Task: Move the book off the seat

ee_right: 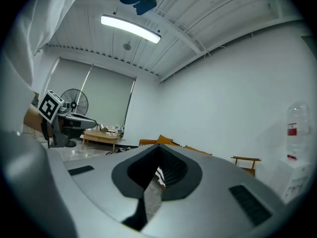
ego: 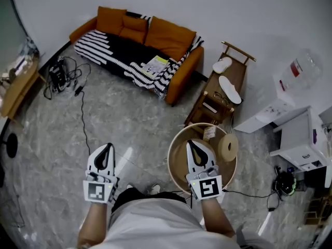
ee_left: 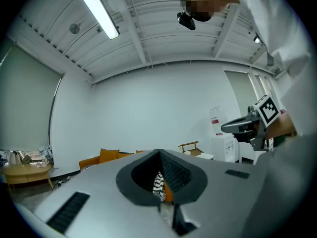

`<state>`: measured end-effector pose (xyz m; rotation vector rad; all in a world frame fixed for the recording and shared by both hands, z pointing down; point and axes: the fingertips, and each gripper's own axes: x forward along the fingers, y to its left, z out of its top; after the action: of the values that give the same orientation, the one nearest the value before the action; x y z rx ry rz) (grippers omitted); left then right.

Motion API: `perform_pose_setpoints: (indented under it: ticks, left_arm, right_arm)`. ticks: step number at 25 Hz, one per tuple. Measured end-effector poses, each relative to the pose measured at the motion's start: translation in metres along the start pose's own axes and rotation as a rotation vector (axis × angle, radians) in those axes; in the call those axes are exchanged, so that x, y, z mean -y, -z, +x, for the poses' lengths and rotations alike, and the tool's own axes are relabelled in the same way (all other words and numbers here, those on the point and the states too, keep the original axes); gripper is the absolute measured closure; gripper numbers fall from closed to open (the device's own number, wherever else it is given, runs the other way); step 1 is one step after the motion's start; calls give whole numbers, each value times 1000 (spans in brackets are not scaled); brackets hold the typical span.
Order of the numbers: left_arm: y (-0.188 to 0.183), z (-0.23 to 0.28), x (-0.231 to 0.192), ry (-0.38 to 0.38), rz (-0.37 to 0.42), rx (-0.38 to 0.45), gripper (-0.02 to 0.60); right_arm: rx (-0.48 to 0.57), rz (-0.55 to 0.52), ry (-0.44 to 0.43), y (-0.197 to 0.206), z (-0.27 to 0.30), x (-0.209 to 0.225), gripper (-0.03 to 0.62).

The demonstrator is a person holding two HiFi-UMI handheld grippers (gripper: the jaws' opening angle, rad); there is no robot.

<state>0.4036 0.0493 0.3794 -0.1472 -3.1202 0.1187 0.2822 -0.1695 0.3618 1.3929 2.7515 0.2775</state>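
Book: a thin, pale book (ego: 155, 65) with a yellow-green patch on its cover lies flat on the seat, on the striped blanket (ego: 116, 50), towards the sofa's right end as the head view shows it.
Sofa: orange (ego: 182, 75), set against the far wall, with loose cushions at the back; the blanket covers most of the seat.
Left gripper: the left gripper (ego: 107, 147) is held level at the person's waist, with its jaws closed together and nothing between them.
Right gripper: the right gripper (ego: 191, 143) is also level, closed and empty, held above a round wooden table (ego: 176, 162).
Book relative to the grippers: well apart, across a stretch of open floor (ego: 129, 113). It lies ahead of both grippers and roughly between their lines of aim. In each gripper view only a sliver of stripes and orange shows through the gap behind the jaw tips.
How the book will handle: probably light and somewhat floppy, more a booklet than a hardback. The soft seat should give under a jaw pushed beneath it, and the smooth cover may slide on the blanket.
Where to take hold: likely the edge nearest the front of the seat, one jaw under and one over, close to the middle of that edge so the book does not droop. Which side is the spine cannot be made out.
Next move calls for: walking up to the sofa and opening one gripper before reaching in.
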Motion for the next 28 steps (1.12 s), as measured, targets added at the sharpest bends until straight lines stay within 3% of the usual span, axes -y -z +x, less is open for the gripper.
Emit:
perform_pose_setpoints:
  ticks: [9, 16, 23, 28]
  left_arm:
    - [10, 16, -11, -15, -26, -23, 565]
    - [38, 75, -29, 57, -79, -39, 565]
    - [49, 206, -92, 140, -123, -7, 565]
    - [41, 292, -173, 167, -156, -7, 565]
  right_arm:
    - [-31, -5, -56, 13, 28, -1, 574]
    - [-91, -14, -16, 32, 72, 15, 574]
    - [-166, -25, 22, 33, 190, 41, 572]
    - [-181, -53, -31, 3, 310, 33, 573]
